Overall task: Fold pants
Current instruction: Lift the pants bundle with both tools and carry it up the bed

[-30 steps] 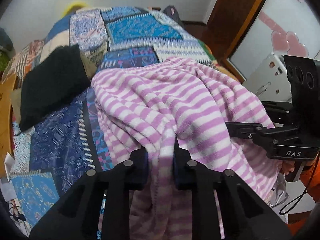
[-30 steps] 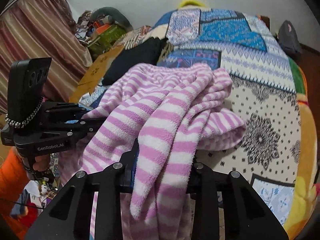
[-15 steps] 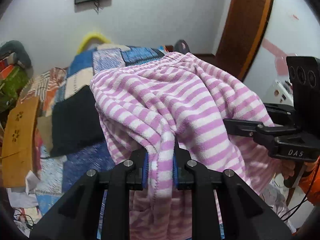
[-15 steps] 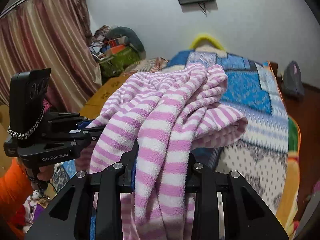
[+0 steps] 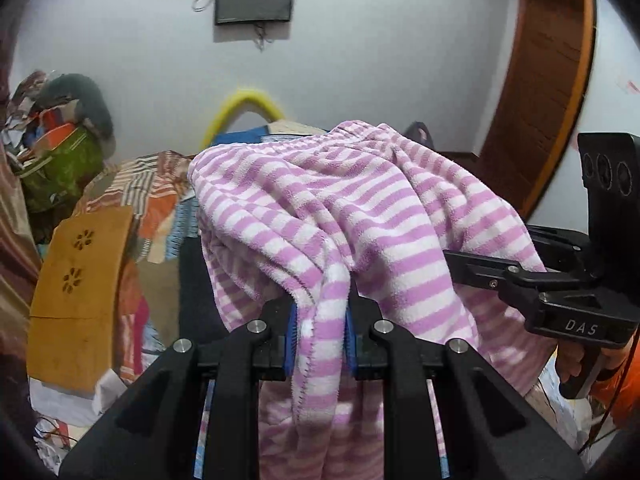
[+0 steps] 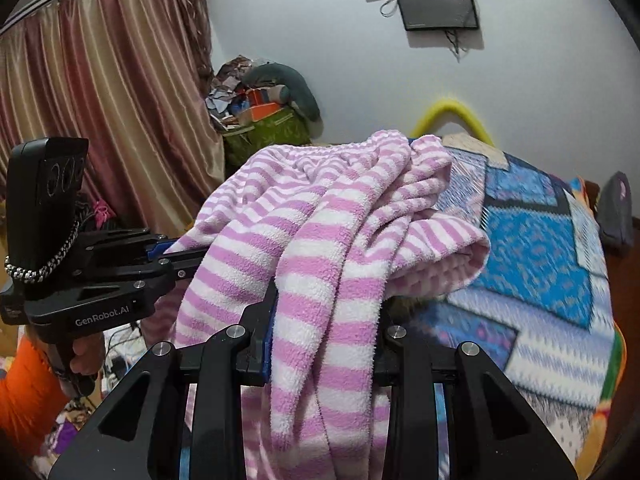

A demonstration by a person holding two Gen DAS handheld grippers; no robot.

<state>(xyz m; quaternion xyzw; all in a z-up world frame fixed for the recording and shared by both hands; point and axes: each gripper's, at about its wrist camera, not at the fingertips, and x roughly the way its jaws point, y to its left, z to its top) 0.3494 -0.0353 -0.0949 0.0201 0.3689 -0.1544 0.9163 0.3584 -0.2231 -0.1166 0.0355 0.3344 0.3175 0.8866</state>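
A: Left tongs?
B: Clamped on a bunched fold of the pants, blue pads pressing the fleece from both sides.

A: Right tongs?
B: Same, pinched on a thicker roll of the pants; pink-and-white cloth spilling over and down between the black arms.

A: Where exactly, the pants?
B: Draped in the air between both tongs, above the bed. Heaped high ahead of each camera, with loose ends hanging below the pads. Whether any part touches the quilt, impossible to tell.

A: Seen from the left wrist?
B: Right tongs at the far right edge, reaching sideways into the cloth, gripped by a hand with an orange sleeve.

A: And from the right wrist?
B: Left tongs at the left edge, tips buried in the stripes, a hand on the handle.

A: Around them?
B: Curtain at the left, dark screen up on the white wall, yellow hoop behind the bed, wooden door at the right, a cluttered pile in the corner.
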